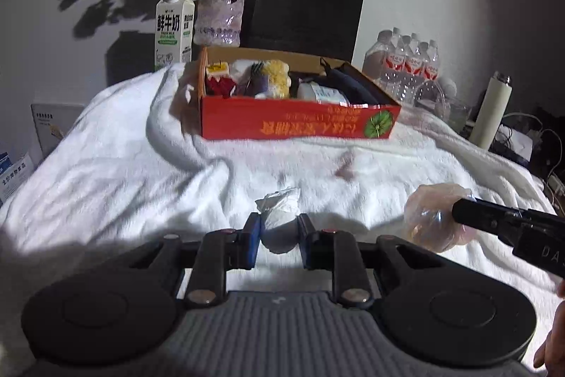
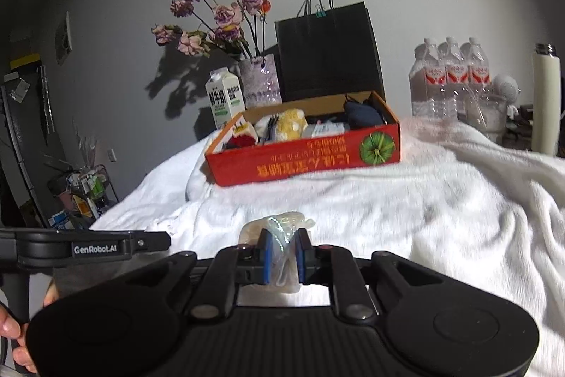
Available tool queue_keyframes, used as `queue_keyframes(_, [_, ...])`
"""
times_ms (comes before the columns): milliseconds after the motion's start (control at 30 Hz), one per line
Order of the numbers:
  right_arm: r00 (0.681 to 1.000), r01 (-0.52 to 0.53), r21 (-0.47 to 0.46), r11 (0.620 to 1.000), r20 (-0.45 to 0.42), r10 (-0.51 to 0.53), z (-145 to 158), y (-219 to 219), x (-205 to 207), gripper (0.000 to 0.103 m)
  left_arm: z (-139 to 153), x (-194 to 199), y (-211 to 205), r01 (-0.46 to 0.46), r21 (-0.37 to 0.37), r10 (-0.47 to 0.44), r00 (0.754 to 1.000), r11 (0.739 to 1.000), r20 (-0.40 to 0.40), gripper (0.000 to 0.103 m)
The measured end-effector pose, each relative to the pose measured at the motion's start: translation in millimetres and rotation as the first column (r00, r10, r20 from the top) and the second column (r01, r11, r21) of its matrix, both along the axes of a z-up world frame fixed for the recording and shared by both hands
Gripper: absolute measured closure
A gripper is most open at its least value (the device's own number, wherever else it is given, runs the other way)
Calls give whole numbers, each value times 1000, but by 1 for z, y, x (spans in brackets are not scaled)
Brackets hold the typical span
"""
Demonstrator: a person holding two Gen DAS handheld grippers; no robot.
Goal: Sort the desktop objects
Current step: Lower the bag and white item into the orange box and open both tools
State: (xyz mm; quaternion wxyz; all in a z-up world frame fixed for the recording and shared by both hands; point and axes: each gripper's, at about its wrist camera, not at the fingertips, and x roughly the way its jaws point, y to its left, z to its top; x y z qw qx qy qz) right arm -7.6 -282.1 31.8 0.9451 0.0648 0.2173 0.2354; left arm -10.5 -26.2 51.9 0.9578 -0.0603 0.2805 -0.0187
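Note:
My left gripper (image 1: 279, 228) is shut on a white plastic-wrapped bundle (image 1: 279, 218), held low over the white blanket (image 1: 141, 165). My right gripper (image 2: 282, 251) is shut on a clear crumpled plastic bag (image 2: 282, 235). In the left wrist view that bag (image 1: 434, 218) looks pinkish and round at the tip of the right gripper's fingers (image 1: 469, 211). A red cardboard box (image 1: 300, 123) stands further back on the blanket, holding a yellow plush, red and white items, a white jar and dark cloth. The box also shows in the right wrist view (image 2: 303, 161).
Behind the box stand a milk carton (image 1: 174, 31), a vase of dried roses (image 1: 219, 17) and a black paper bag (image 1: 307, 10). A pack of water bottles (image 1: 406, 59) and a cream flask (image 1: 491, 108) are at the right. Cables lie at the far right.

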Motion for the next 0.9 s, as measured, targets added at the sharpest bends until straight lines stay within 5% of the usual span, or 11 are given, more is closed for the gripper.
queue_keyframes(167, [998,-17,-9,1000,59,18,33,5,53,91,29,61,15,46,-12,-45,998,999,32,80])
queue_keyframes(400, [998,-33,22,999,60,32,81,22,179,91,52,191,41,93,-187,-105,993,978,-57,80])
queue_keyframes(600, [999,0,8,1000,-45,1,83,64,307,90,38,266,11,104,-9,-104,991,995,-85,79])
queue_keyframes(700, [995,23,-10,1000,-95,-24,70,84,356,89,34,291,9,118,12,-117,988,993,-97,58])
queue_keyframes(733, [994,32,-26,999,-104,-35,65,90,367,82,34,296,10,106,16,-105,991,994,-88,41])
queue_keyframes(800, [991,69,-89,994,-107,-79,60,102,384,66,39,302,15,75,34,-72,994,997,-80,38])
queue_keyframes(833, [989,88,-110,990,-110,-100,59,105,390,40,42,303,19,57,37,-54,995,998,-80,37])
queue_keyframes(867, [987,103,-117,988,-109,-116,59,105,393,27,45,303,22,39,33,-37,996,999,-77,33])
queue_keyframes(900, [987,117,-108,987,-93,-127,60,103,391,26,48,302,27,29,28,-27,997,999,-74,31])
